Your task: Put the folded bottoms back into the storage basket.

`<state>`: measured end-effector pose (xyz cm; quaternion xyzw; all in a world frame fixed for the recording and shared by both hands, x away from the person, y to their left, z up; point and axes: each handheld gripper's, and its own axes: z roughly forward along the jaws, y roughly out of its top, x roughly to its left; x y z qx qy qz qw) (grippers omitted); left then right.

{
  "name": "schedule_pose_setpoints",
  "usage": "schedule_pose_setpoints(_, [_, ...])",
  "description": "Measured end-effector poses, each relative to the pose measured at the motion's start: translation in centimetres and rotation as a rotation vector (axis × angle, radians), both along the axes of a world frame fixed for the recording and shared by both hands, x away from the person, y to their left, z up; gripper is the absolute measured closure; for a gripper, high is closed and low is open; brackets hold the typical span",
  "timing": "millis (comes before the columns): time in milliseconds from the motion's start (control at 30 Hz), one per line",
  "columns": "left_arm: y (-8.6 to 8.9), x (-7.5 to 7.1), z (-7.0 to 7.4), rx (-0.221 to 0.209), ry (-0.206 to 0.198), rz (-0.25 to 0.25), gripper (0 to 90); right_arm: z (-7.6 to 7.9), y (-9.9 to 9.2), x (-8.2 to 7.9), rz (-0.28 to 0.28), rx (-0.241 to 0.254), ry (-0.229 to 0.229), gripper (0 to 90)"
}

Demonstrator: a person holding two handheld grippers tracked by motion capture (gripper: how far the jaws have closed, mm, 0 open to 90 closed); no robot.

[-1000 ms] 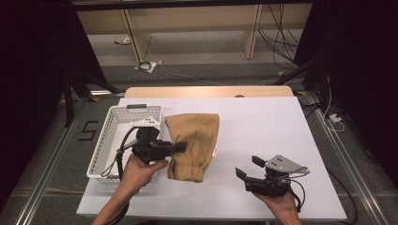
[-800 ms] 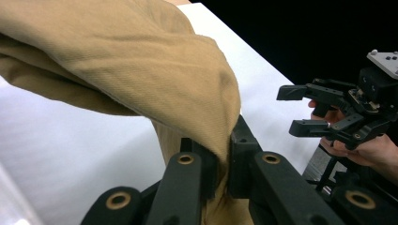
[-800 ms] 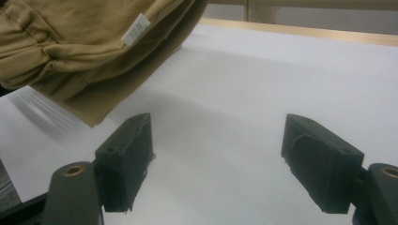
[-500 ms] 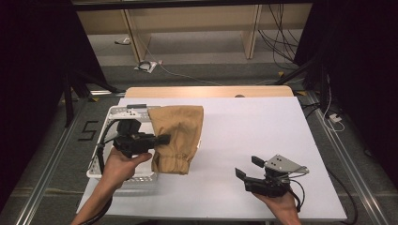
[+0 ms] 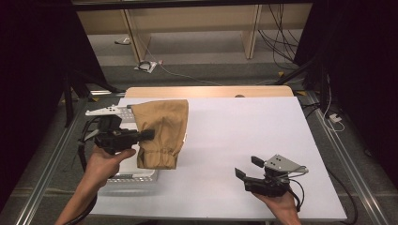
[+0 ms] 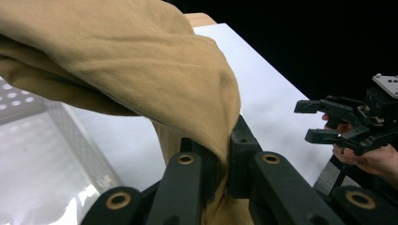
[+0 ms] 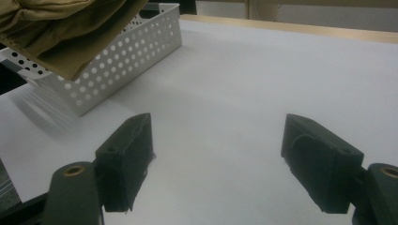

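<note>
Work in hand: transfer of the folded tan cloth (image 5: pixel 162 131) from the white table (image 5: pixel 263 136) into the perforated white basket (image 5: pixel 131 176) at the table's left edge.

Done so far: the cloth is gripped and off the table. The left gripper (image 5: pixel 146 135) has its jaws closed tight on a fold of the fabric, seen bunched between the jaws in the left gripper view (image 6: pixel 220 178). The cloth hangs from this hold, partly above the basket and partly above the table just beside it. Its lower hem appears clear of the surface.

The right gripper (image 5: pixel 248 168) rests low over the near right part of the table, well apart from the cloth. Its jaws stand wide open with nothing between them (image 7: pixel 218 164).

Remaining, as judged from this position: carry the cloth fully over the basket, lower it inside the walls, and release. The overhanging right side may catch on the basket rim if it is lowered too soon.
</note>
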<state>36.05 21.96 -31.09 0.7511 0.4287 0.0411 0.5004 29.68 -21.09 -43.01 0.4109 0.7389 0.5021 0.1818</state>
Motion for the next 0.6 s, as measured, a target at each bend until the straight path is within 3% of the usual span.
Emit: schedule_pose_setpoints(600, [4.5, -0.3, 1.5, 0.041, -0.013, 0.084, 84.5, -0.1, 0.0, 0.1, 0.003, -0.001, -0.002, 26.3])
